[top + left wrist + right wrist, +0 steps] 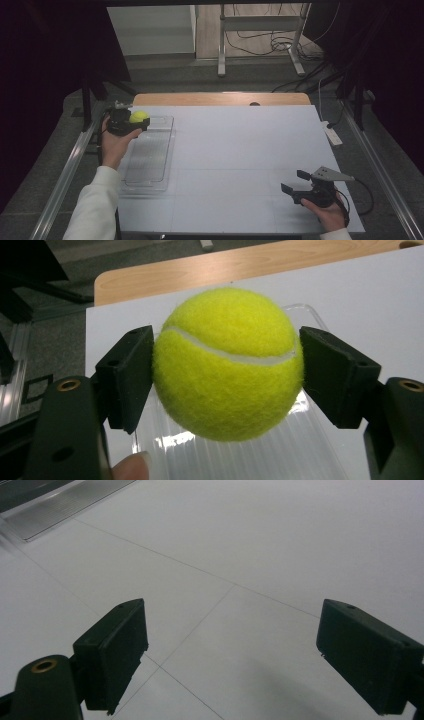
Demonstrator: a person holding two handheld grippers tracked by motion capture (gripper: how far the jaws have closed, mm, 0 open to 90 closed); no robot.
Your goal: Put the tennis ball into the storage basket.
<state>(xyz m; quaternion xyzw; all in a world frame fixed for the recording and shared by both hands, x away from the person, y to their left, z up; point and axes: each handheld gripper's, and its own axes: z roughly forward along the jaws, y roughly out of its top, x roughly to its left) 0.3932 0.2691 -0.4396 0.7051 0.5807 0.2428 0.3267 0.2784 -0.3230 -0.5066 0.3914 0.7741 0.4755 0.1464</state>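
Note:
A yellow tennis ball [139, 117] [227, 362] is clamped between the two black pads of my left gripper [134, 121] [226, 375], held above the far end of a clear plastic tray [150, 160] [300, 445] at the table's left side. Both pads press on the ball's sides. My right gripper [296, 181] [232, 655] rests low near the table's front right corner, its jaws wide open with only bare white tabletop between them.
The white table top [240, 150] has a wooden strip [220, 98] along its far edge. A white power strip [332, 134] lies off the right edge. Metal rails run along both sides, and a frame with cables stands behind the table.

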